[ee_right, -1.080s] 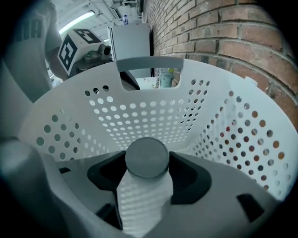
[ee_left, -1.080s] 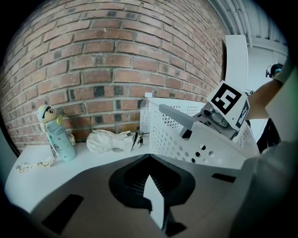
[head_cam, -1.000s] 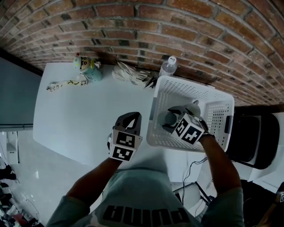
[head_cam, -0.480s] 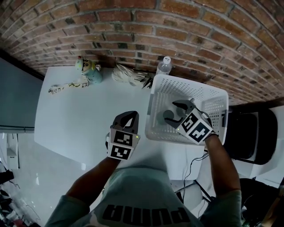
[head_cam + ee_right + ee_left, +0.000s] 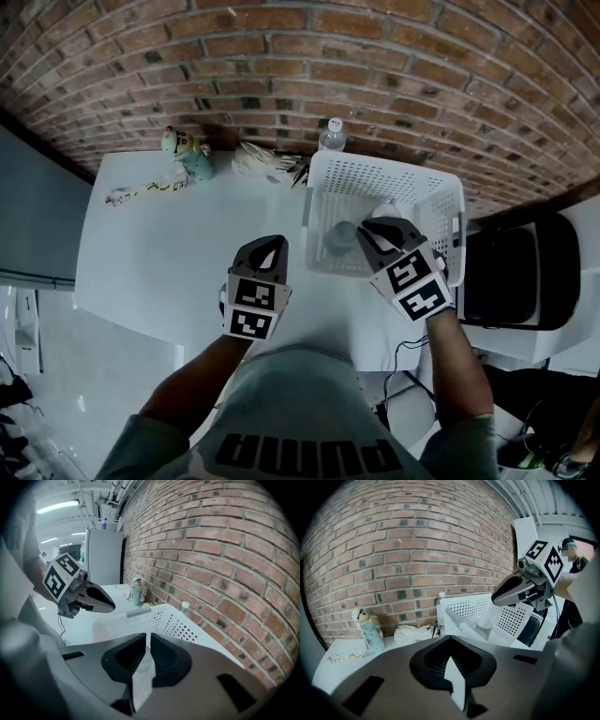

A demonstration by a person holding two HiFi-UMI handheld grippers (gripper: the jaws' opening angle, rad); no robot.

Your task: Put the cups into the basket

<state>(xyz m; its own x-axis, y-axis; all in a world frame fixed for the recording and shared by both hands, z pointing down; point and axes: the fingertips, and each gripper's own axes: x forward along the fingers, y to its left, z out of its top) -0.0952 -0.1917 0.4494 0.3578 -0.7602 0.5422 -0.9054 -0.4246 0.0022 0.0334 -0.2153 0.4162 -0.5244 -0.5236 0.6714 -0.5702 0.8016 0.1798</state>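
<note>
The white perforated basket [image 5: 375, 167] stands at the table's right end by the brick wall. A grey cup [image 5: 337, 240] and a white cup [image 5: 385, 208] sit inside it. My right gripper [image 5: 367, 231] hovers over the basket's near side, just right of the grey cup. Its jaws are closing and stand almost together with nothing between them [image 5: 146, 649]. My left gripper [image 5: 269, 247] hangs over the bare table left of the basket, shut and empty [image 5: 451, 662]. From the left gripper view a pale cup [image 5: 483, 626] shows inside the basket [image 5: 508, 617].
A clear water bottle [image 5: 331, 134] stands behind the basket at the wall. A small doll-shaped bottle [image 5: 190, 155], a crumpled white bag [image 5: 262, 161] and a strap [image 5: 141, 190] lie along the white table's [image 5: 159, 253] far edge. A black chair [image 5: 506, 281] is right of the basket.
The right gripper, open at the grey cup half a second ago, has pulled back toward me and its jaws have come together. The cup stays in the basket. The left gripper barely moved.
</note>
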